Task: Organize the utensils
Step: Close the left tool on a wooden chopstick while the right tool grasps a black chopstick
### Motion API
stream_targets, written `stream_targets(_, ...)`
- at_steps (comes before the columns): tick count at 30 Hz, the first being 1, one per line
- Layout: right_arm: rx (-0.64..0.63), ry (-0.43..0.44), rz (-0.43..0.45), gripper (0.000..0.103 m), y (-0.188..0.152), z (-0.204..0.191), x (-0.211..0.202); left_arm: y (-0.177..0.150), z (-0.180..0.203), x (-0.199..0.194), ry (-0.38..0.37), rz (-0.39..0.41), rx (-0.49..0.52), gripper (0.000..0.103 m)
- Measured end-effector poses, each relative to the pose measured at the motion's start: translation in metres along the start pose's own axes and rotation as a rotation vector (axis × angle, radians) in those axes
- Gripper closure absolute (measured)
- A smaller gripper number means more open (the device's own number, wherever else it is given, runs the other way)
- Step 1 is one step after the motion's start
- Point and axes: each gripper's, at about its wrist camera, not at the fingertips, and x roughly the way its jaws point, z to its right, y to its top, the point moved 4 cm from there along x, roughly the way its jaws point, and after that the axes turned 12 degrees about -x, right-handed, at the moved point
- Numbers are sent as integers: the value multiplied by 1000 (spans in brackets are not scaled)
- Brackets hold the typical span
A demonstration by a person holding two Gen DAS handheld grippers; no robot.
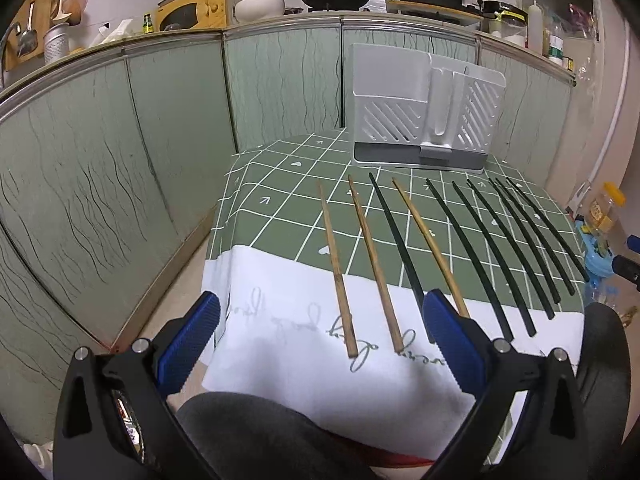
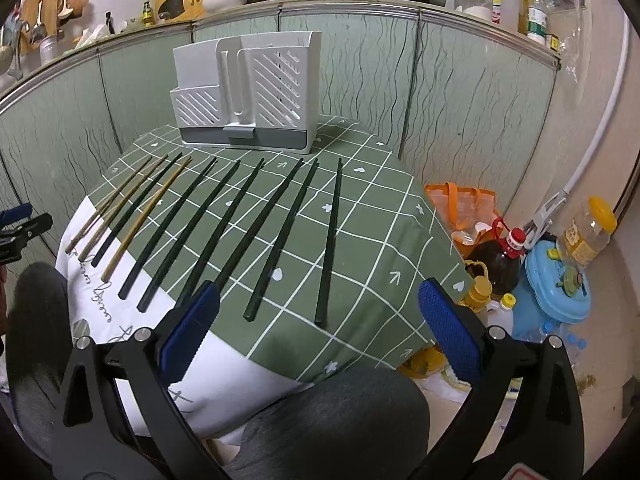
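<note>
Only the right wrist view shows the oil bottles [image 2: 496, 256] on the floor. The chopsticks [image 1: 400, 256] lie in a row on the green checked table [image 1: 280, 216], with the white holder [image 1: 424, 108] at its far edge. The left gripper [image 1: 320, 344] and right gripper [image 2: 316, 332] are both wide open, holding nothing.

My left wrist camera looks from the near left edge of the small table with the green checked cloth [image 1: 280, 184], facing forward over it toward the pale green cabinet fronts [image 1: 180, 92]. My right wrist camera looks from the near right edge, turned a little leftward, I think. Both sit low and near. Both views share the row of thin wooden and black chopsticks [image 1: 444, 248] [image 2: 224, 224] and the white slotted plastic utensil holder [image 1: 424, 108] [image 2: 248, 96].
</note>
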Motion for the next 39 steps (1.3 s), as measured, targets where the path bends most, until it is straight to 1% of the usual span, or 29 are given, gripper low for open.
stream_targets(10, 14, 13, -17, 8, 1, 4, 25, 4, 3, 30, -4, 11, 2, 4)
stream_targets(11, 18, 15, -19, 8, 1, 4, 27, 4, 4, 33, -5, 11, 6, 7)
stream_targets(12, 24, 16, -19, 8, 2, 5, 29, 5, 5, 34, -5, 12, 9, 15)
stream_targets(14, 35, 15, -18, 8, 2, 7, 32, 4, 5, 41, 0, -4, 15, 25)
stream_targets(16, 43, 11, -20, 8, 1, 9, 34, 4, 6, 48, -14, -31, 6, 31)
stream_targets(17, 46, 10, -21, 8, 1, 10, 35, 3, 6, 49, -11, -38, 6, 40)
stream_targets(18, 53, 9, -23, 8, 0, 12, 36, 2, 6, 51, -1, -45, 6, 47)
stream_targets(20, 61, 7, -25, 8, 0, 14, 37, -1, 7, 54, 4, -62, 6, 52)
stream_targets(21, 63, 5, -26, 8, -1, 15, 38, -3, 8, 55, 7, -69, 5, 60)
stream_targets(22, 65, 5, -26, 8, -1, 16, 38, -5, 8, 57, 3, -82, 7, 63)
stream_targets(25, 62, -1, -27, 8, -2, 17, 39, -11, 12, 58, 3, -97, 20, 65)
stream_targets(27, 60, -4, -28, 8, -2, 18, 40, -14, 13, 58, 20, -97, 29, 72)
stream_targets(31, 63, 4, -24, 8, -1, 20, 44, -19, 16, 60, 55, -98, 50, 76)
stream_targets(33, 59, 10, -20, 8, 0, 20, 46, -21, 16, 60, 76, -99, 58, 82)
stream_targets(35, 51, 7, -22, 8, 2, 21, 48, -22, 17, 60, 88, -98, 67, 85)
stream_targets(37, 38, 14, -23, 13, 5, 20, 51, -23, 18, 60, 98, -97, 77, 86)
stream_targets(39, 29, 18, -36, 23, 7, 20, 56, -24, 19, 61, 107, -99, 85, 89)
